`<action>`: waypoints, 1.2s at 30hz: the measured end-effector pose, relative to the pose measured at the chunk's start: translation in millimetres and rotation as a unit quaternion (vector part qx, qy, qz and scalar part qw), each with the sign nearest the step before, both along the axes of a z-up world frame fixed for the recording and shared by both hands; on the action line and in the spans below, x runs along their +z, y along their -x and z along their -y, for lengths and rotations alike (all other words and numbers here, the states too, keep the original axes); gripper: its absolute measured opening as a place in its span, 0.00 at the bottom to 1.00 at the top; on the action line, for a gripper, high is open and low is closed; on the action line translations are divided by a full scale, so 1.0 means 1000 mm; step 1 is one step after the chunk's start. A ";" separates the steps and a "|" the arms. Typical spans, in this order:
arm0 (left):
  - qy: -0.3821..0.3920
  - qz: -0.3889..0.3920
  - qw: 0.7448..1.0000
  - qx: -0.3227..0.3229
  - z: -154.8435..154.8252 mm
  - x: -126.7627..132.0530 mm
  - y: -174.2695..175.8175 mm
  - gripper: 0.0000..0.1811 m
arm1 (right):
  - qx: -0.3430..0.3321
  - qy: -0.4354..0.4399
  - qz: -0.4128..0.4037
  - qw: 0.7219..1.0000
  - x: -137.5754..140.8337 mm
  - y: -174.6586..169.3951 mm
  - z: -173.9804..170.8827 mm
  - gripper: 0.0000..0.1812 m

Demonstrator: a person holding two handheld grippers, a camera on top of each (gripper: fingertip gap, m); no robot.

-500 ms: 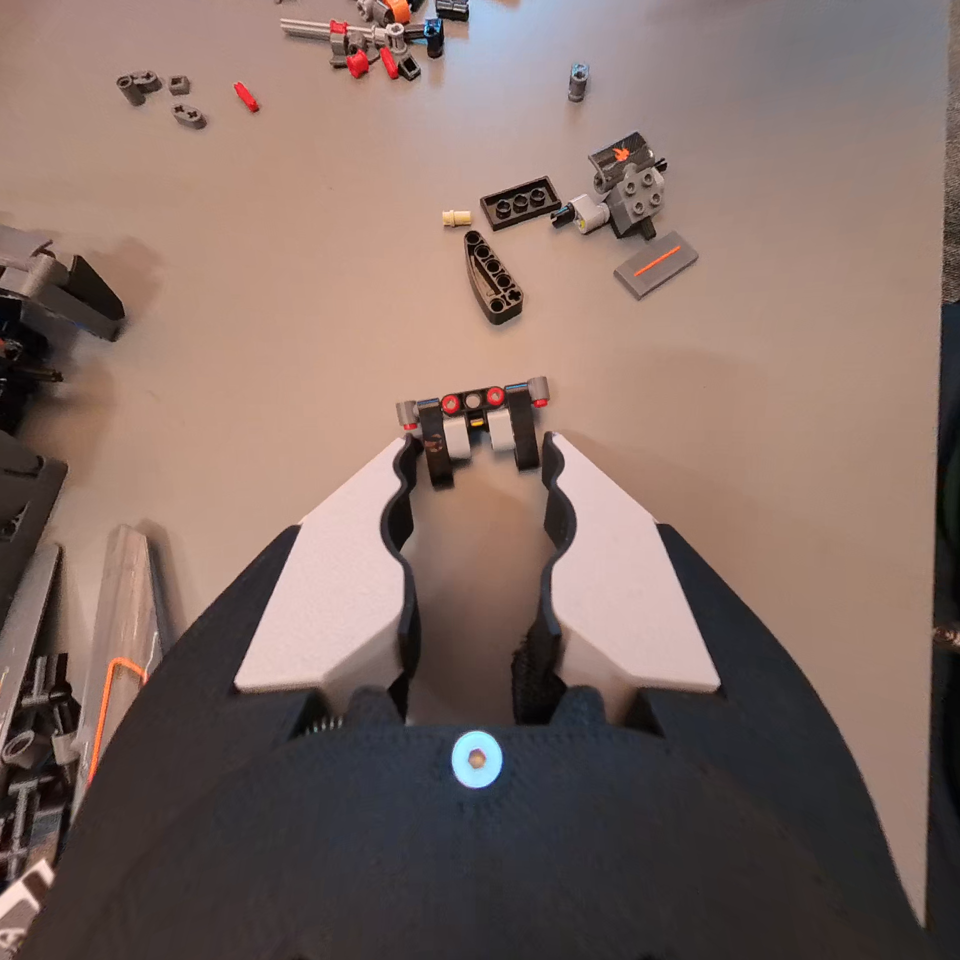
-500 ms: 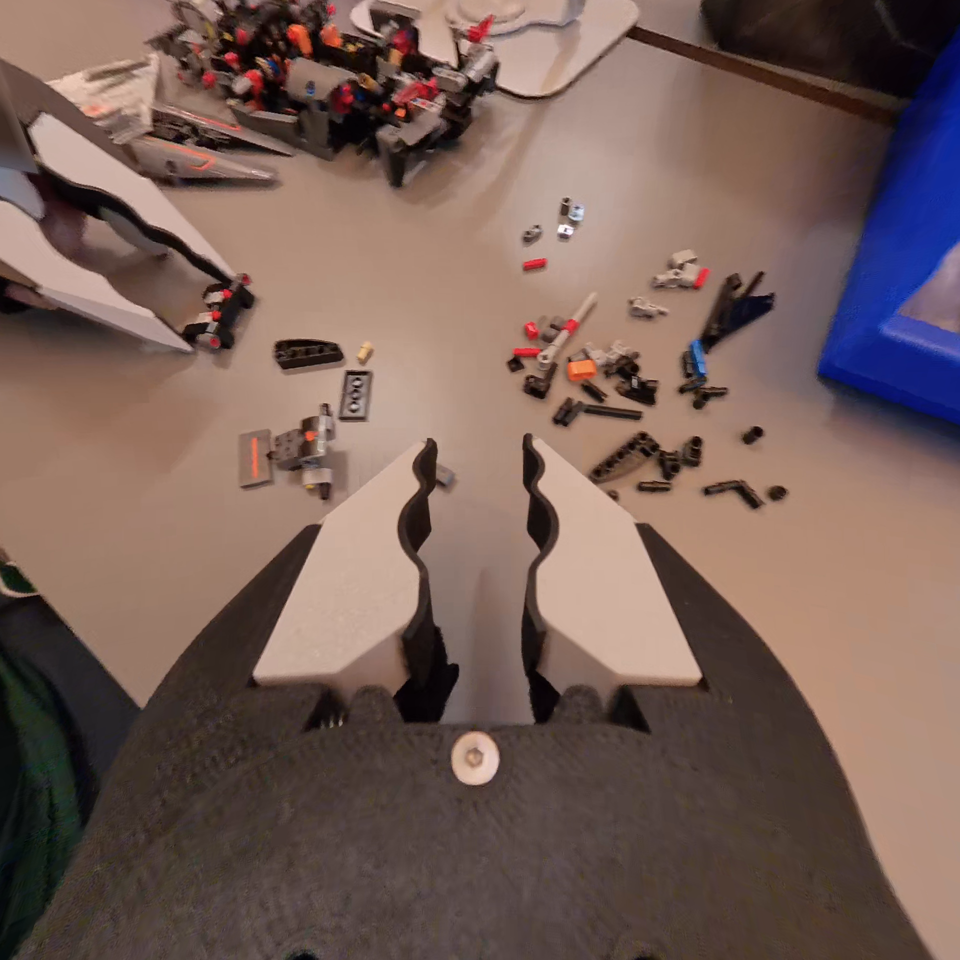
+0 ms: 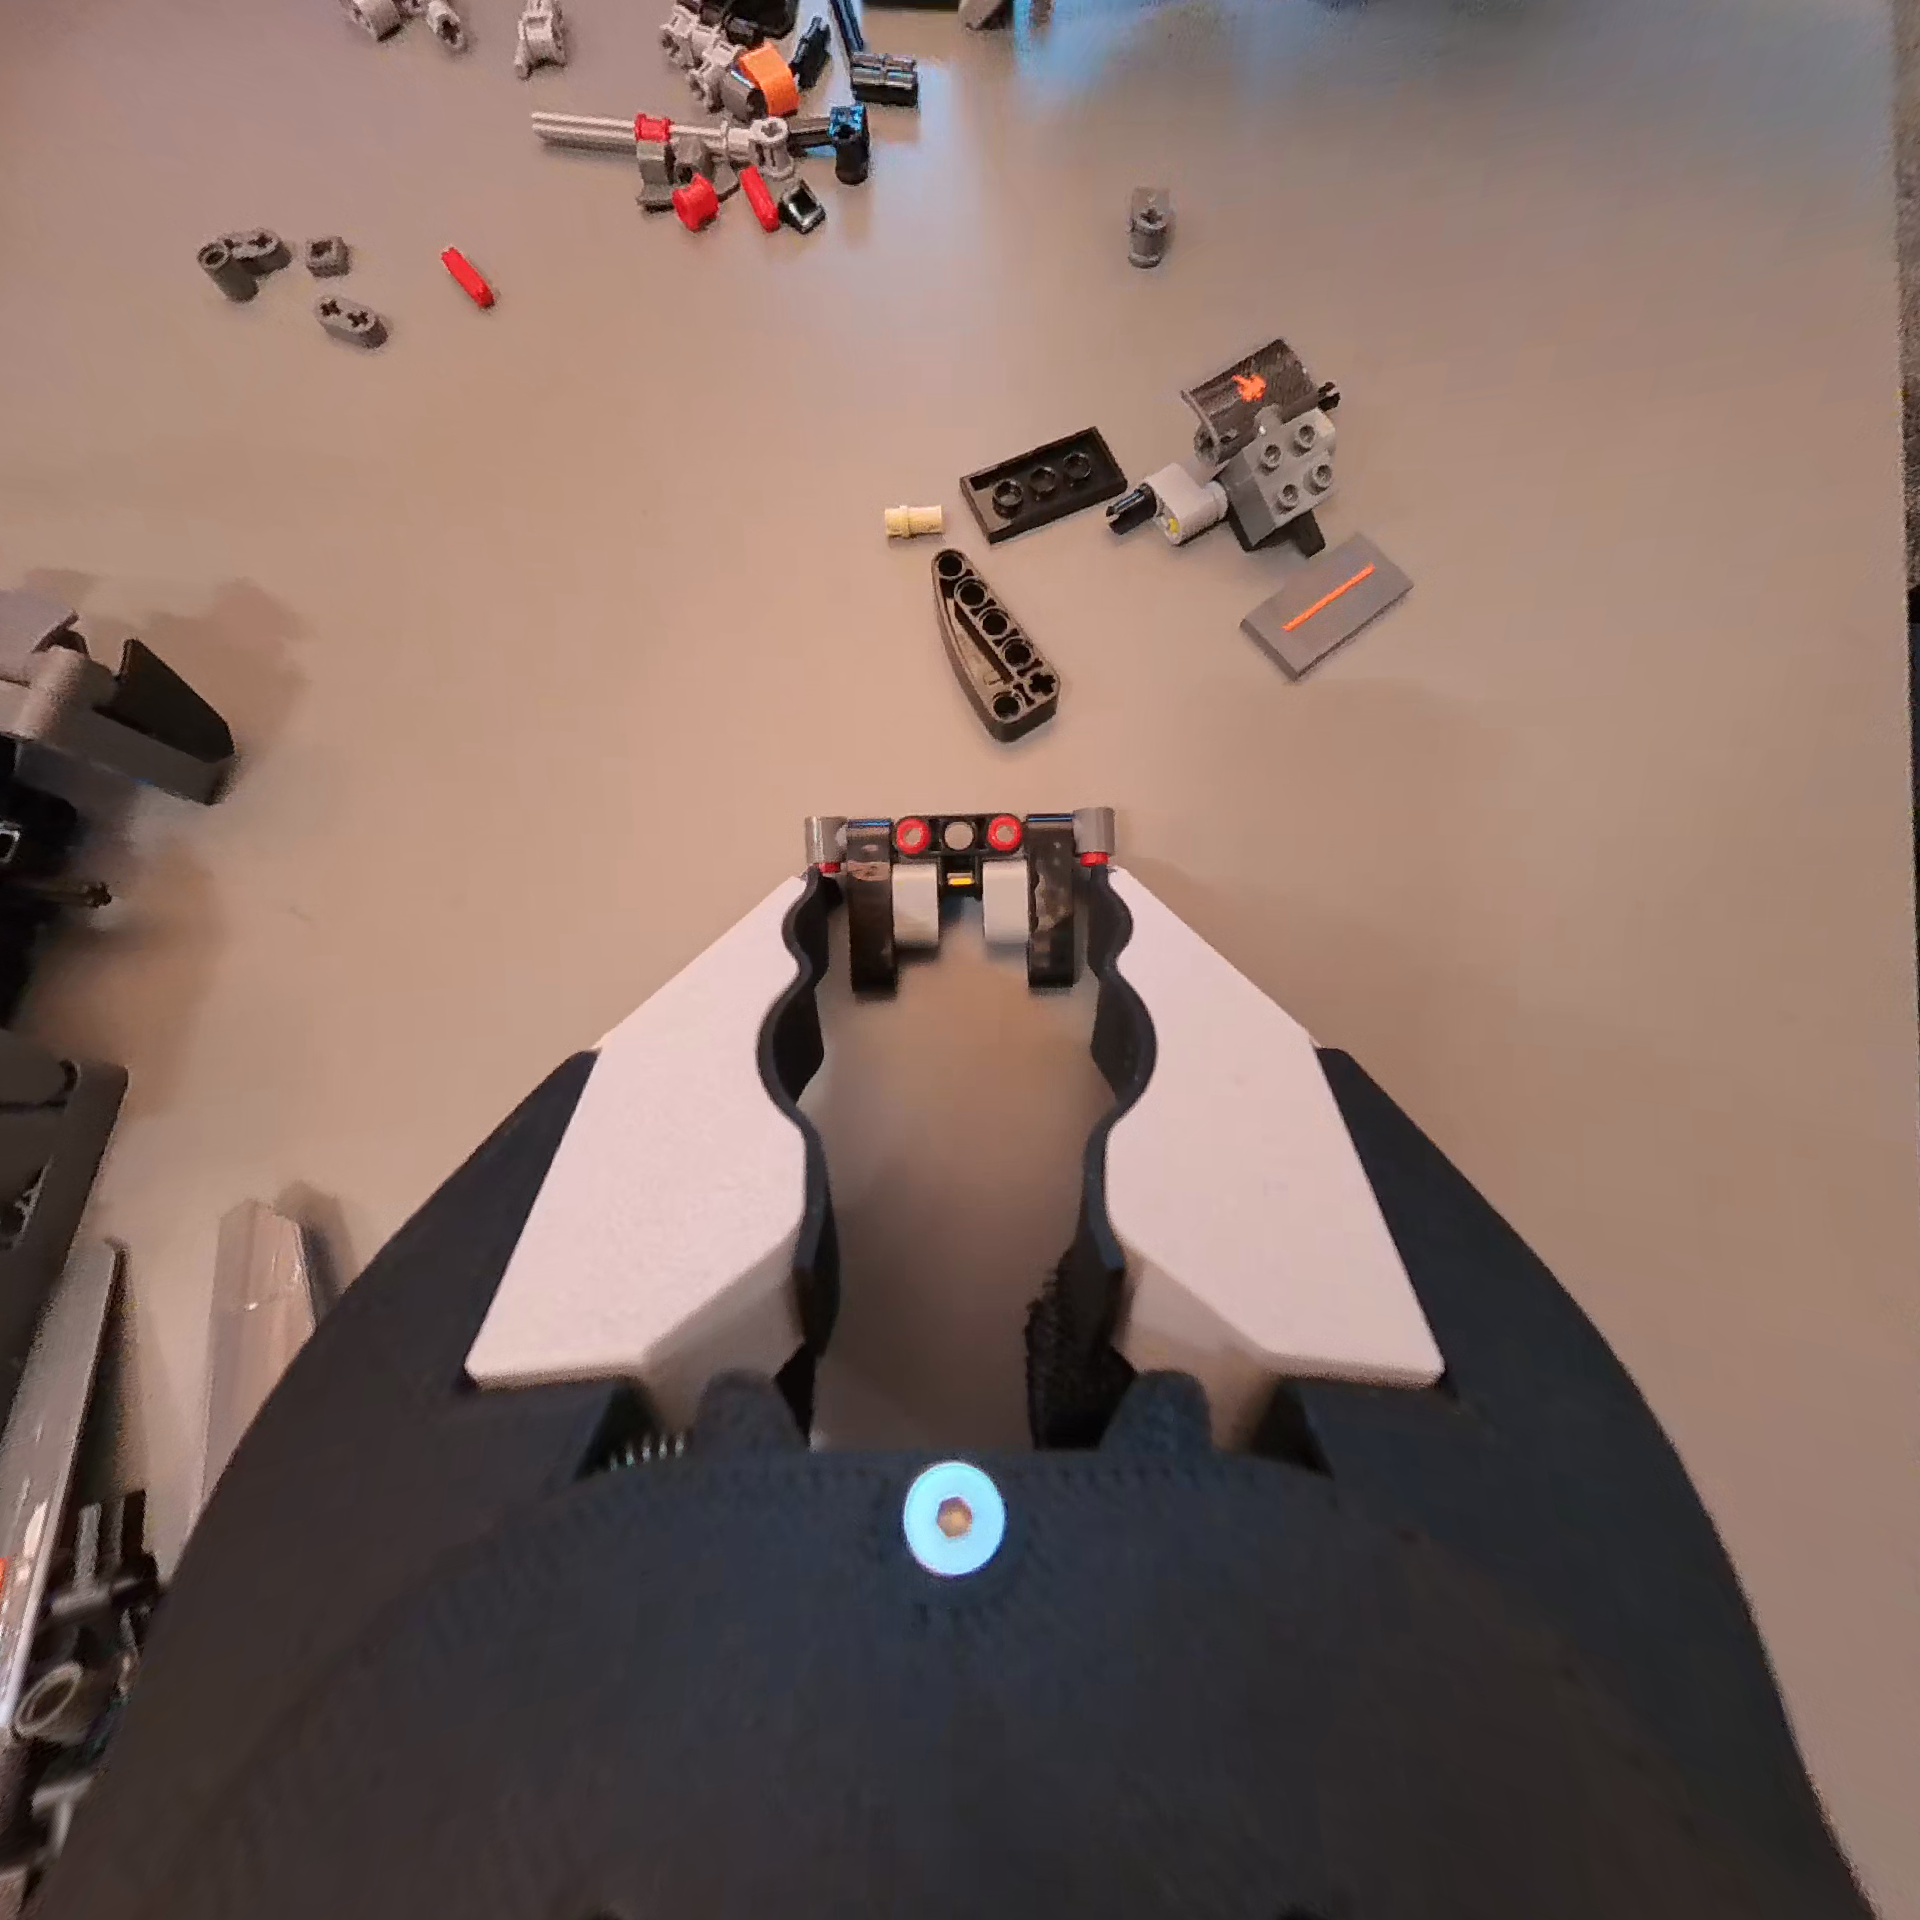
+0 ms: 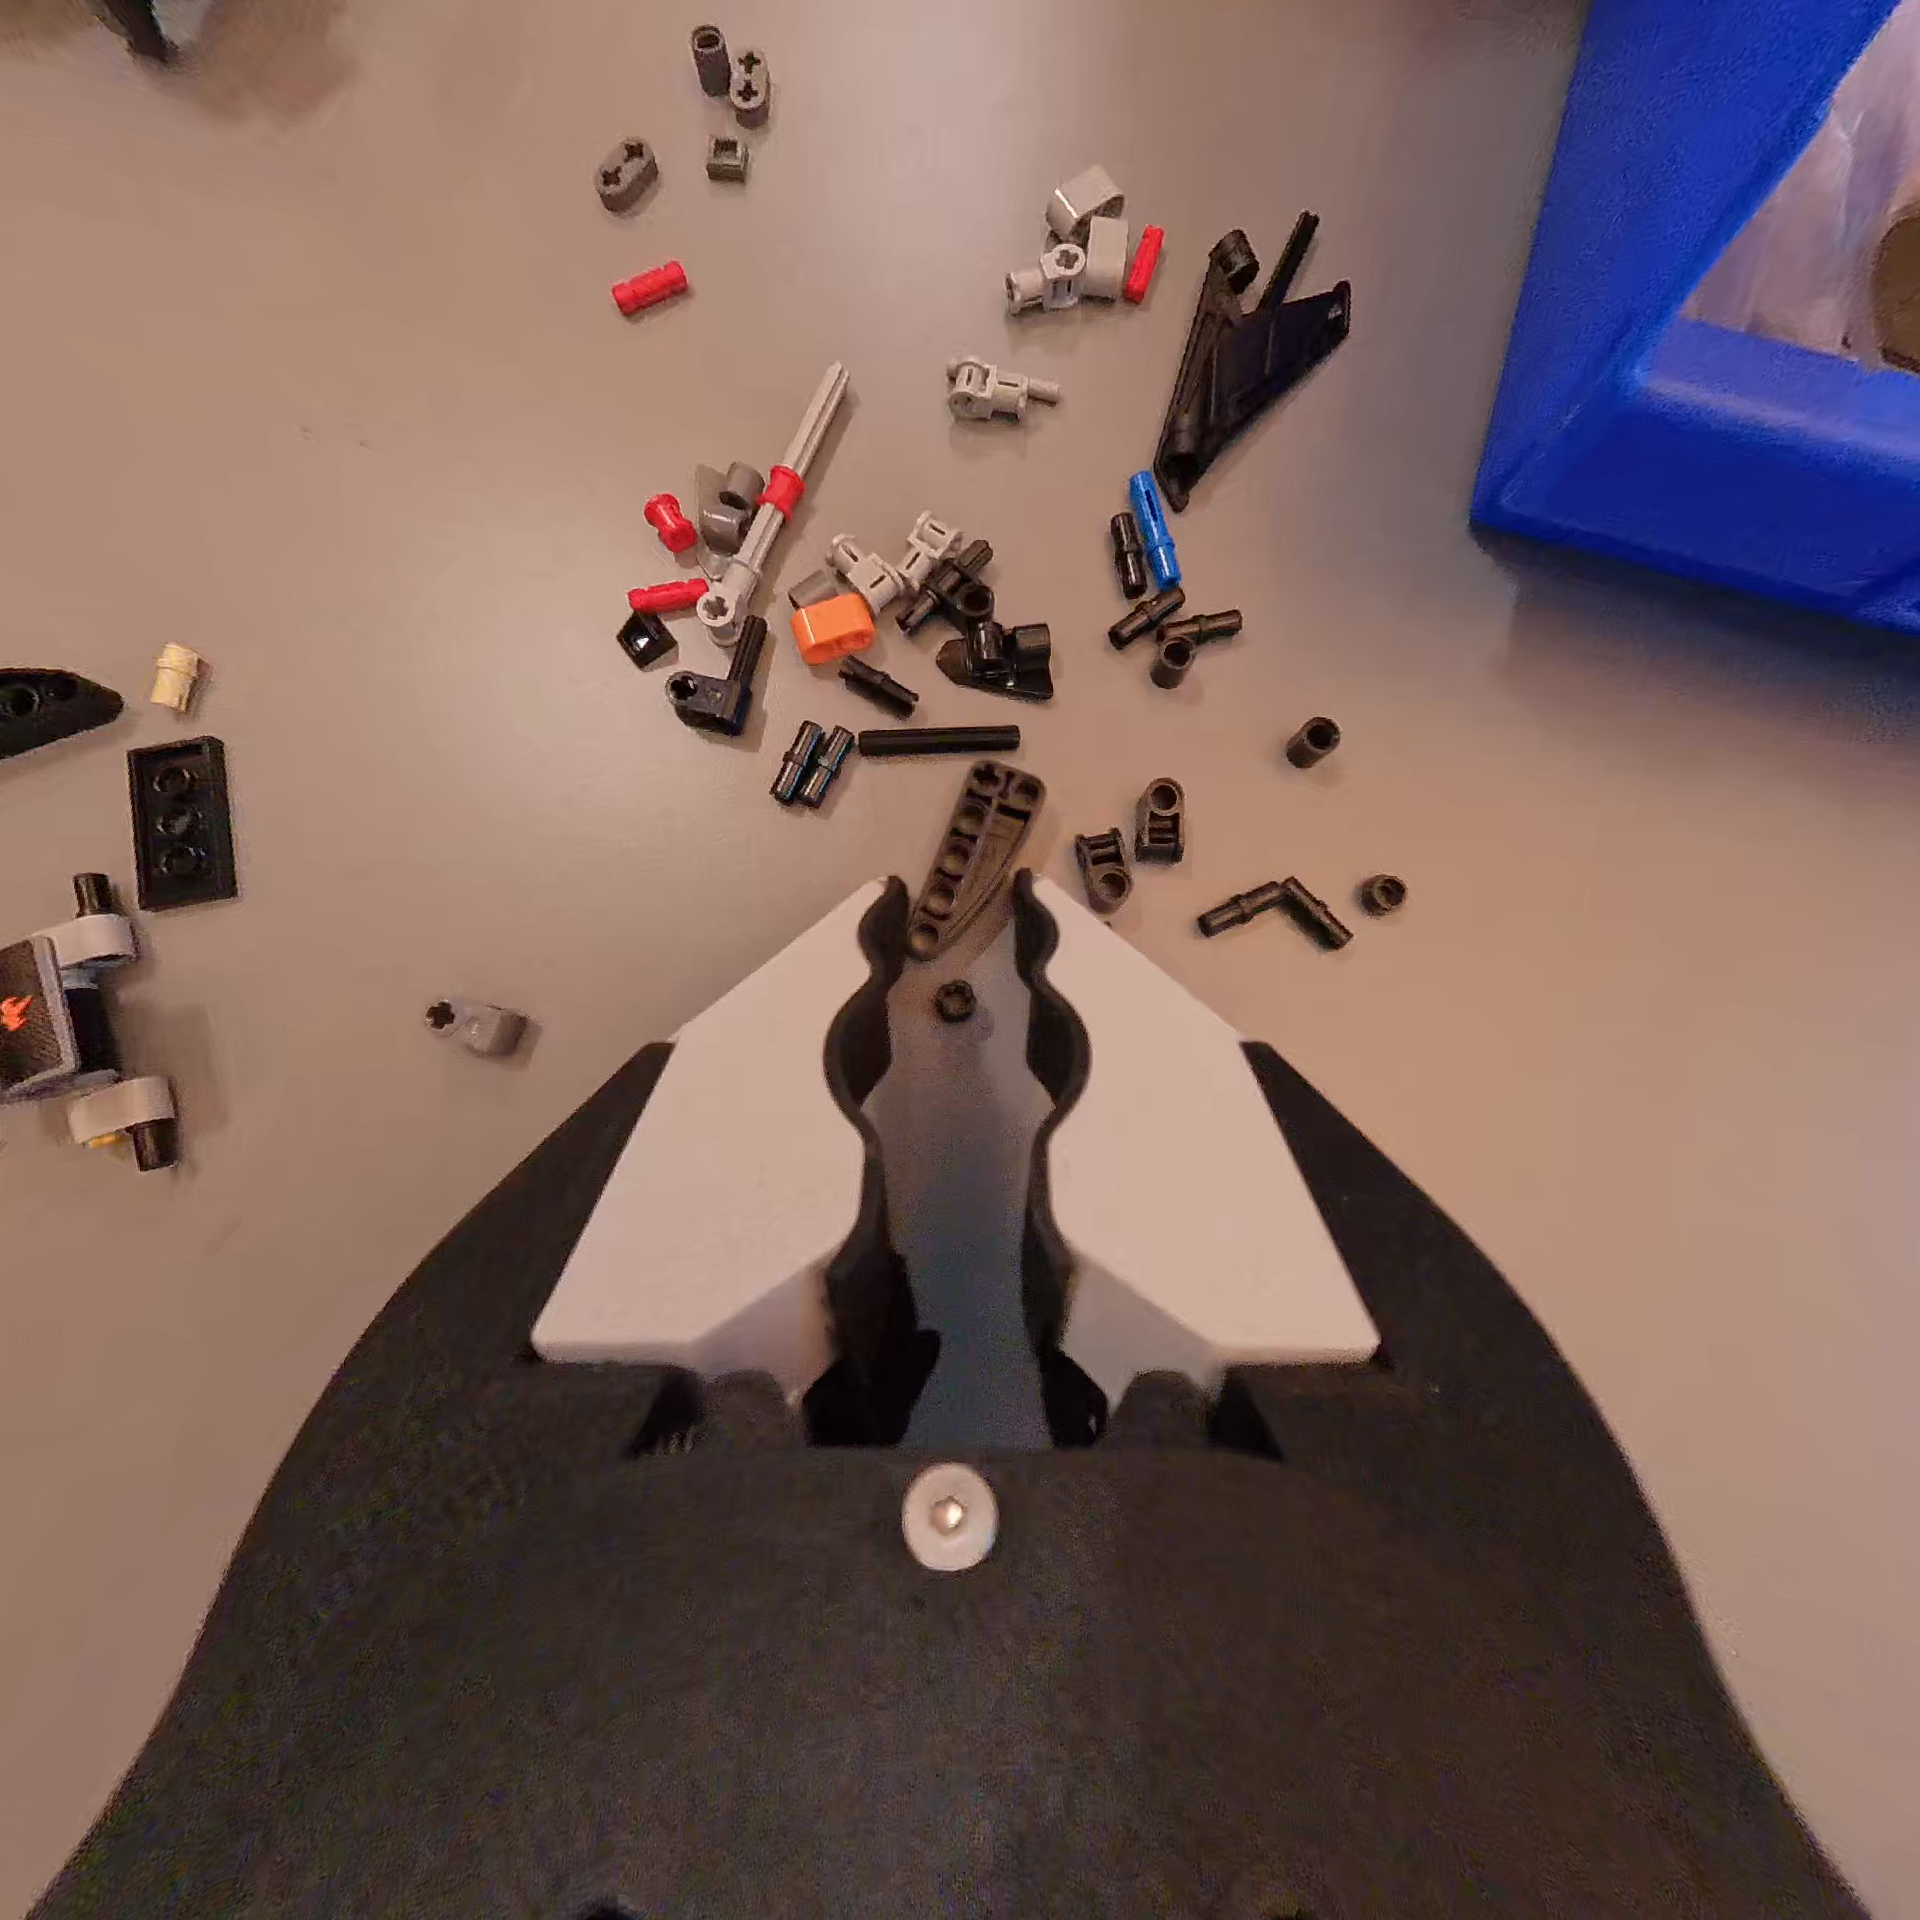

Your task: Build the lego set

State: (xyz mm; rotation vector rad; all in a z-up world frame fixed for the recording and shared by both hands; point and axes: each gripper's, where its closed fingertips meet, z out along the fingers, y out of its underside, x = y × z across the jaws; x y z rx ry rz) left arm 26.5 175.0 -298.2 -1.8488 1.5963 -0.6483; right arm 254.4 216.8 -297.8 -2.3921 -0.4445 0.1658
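Left gripper [image 3: 956, 914]: small assembly [image 3: 958, 883] gripped | right gripper [image 4: 951, 904]: open, now lowered over curved beam [image 4: 971, 857] | pickup judged next

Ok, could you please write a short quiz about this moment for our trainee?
1. True or false: the left gripper holds a small assembly with red pins.
2. What lies between the tips of the right gripper? A) a wheel B) a dark curved beam C) a minifigure
3. Fill in: the bin in the right wrist view is ___.
Key: 1 true; 2 B; 3 blue.
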 end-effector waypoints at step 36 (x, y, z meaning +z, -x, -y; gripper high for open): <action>-0.023 0.041 0.998 0.029 -0.028 0.014 0.033 0.33 | 0.170 -0.065 -0.031 0.983 0.048 0.047 0.085 0.05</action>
